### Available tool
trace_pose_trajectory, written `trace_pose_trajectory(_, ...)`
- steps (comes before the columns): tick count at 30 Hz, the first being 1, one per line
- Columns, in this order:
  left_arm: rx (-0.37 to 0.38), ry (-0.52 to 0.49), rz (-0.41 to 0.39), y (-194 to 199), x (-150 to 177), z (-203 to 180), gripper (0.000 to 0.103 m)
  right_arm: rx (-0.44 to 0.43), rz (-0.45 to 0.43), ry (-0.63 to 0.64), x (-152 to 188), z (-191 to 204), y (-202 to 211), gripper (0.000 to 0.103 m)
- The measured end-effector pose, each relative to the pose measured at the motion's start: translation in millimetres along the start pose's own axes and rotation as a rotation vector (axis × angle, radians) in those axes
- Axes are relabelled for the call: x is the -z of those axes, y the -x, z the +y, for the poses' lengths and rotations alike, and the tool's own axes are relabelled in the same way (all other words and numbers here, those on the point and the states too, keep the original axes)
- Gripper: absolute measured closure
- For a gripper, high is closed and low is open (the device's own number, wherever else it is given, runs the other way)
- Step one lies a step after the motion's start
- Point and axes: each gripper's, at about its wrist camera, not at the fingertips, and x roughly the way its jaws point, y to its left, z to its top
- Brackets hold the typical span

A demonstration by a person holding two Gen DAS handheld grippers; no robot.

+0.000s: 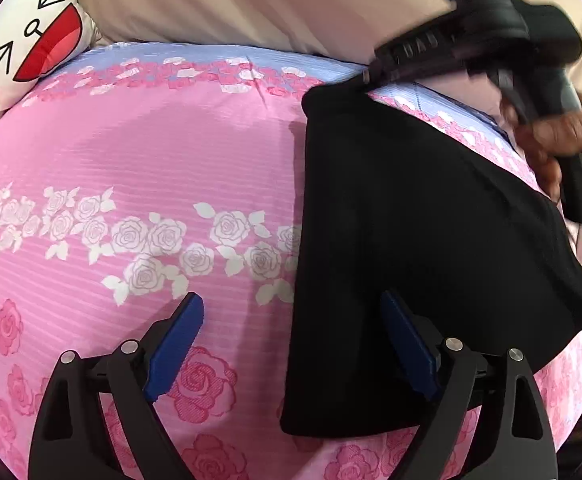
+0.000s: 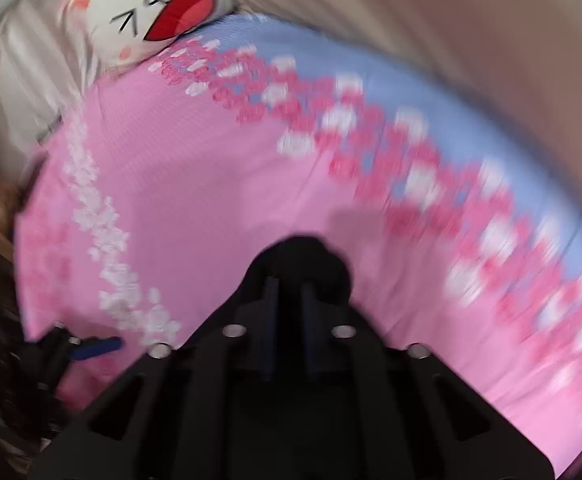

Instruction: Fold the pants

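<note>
On the pink rose-printed bedsheet (image 1: 131, 152) there is wide bare room to the left of the black pants (image 1: 419, 260), up to the cartoon-face pillow (image 1: 31, 40) at the far corner. My left gripper (image 1: 295, 344) hangs spread wide over the pants' near left edge, one pad (image 1: 407, 340) above black cloth, the other over sheet. My right gripper (image 2: 289, 300) is clamped on the pants' far end, near the sheet's blue border.
</note>
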Motion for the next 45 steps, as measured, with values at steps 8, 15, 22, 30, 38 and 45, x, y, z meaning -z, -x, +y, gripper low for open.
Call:
trace_pose_trajectory(8,-0.018,0.0,-0.009,-0.8,0.8,1.4,0.01,-0.112,-0.009,-0.242,10.8,-54.0,-1.2,0.075)
trace_pose_trajectory(15,-0.041,-0.008,-0.017,2.0,3.7,-2.5,0.01,-0.122,0.107,-0.052,22.9,-0.5,-33.9,0.087)
trace_pose_trajectory(22,-0.044,0.008,-0.013,0.3,3.3,0.9,0.01,0.312,-0.001,-0.006,8.3,-36.7,-27.5,0.103)
trace_pose_trajectory(30,-0.02,0.027,-0.025,10.2,-7.2,8.2,0.011,0.227,-0.334,-0.341,118.3,-78.4,122.4,0.005)
trace_pose_trajectory(38,-0.097,-0.06,-0.136,27.6,-53.0,-16.1,0.011,0.263,-0.259,-0.666,277.8,-115.4,143.6,0.006)
trace_pose_trajectory(45,-0.209,-0.096,-0.083,-36.1,-129.3,-31.0,0.011,0.127,-0.266,-0.639,275.6,-103.6,101.5,0.061)
